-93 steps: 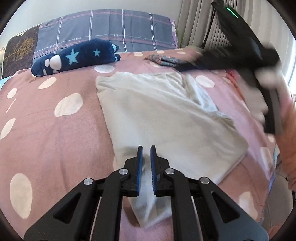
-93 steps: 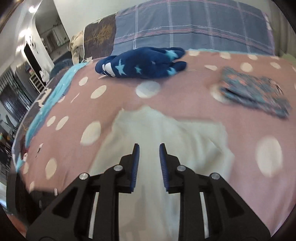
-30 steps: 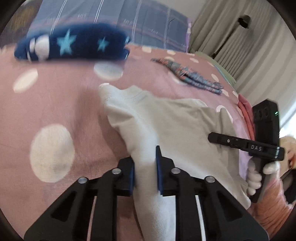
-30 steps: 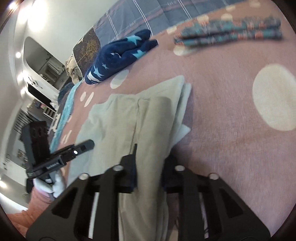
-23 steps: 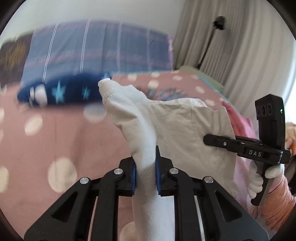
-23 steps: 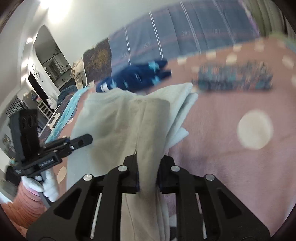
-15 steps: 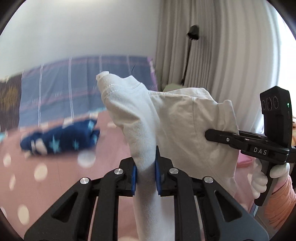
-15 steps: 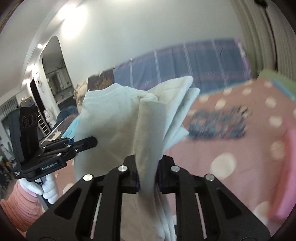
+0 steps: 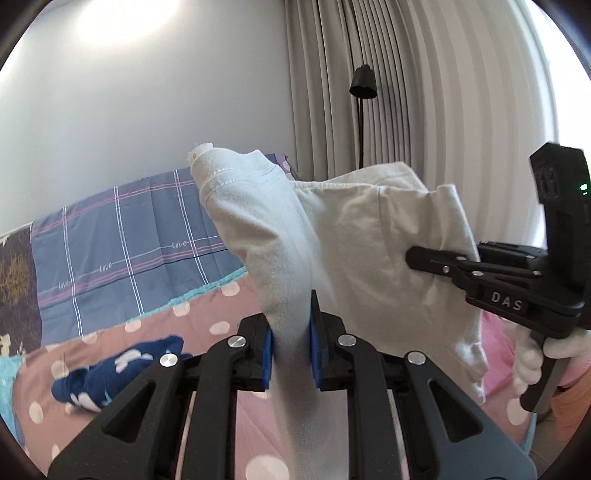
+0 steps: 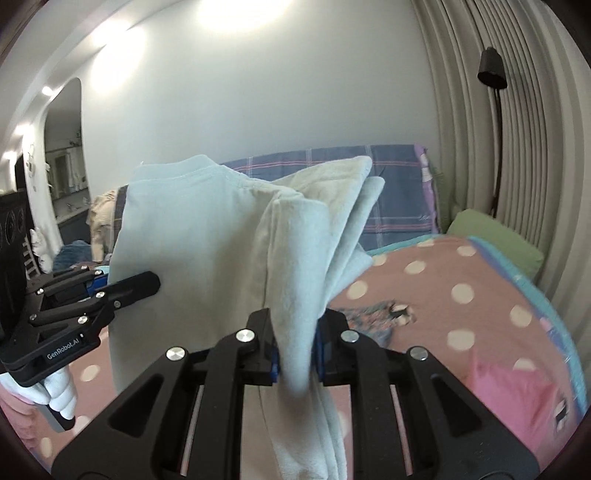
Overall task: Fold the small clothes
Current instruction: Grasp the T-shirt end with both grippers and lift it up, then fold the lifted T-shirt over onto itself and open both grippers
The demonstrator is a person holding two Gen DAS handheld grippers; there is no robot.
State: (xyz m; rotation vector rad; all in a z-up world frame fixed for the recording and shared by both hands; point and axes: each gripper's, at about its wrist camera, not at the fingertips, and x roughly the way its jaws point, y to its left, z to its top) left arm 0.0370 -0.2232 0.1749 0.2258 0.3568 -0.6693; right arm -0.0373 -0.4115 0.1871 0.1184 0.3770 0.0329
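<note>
Left wrist view — pale shirt aloft, pinched between left tongs and right tongs, one edge apiece.

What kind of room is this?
Most likely a bedroom: there's a bed with a pink polka-dot blanket, a checked pillow at its head, and long curtains beside a floor lamp.

We see a bright, evenly lit room: glare blooms on the wall overhead, daylight glows through the curtains. Fisheye bending curves the edges, dark vignette rims both views, and the bed looks slightly soft.
</note>
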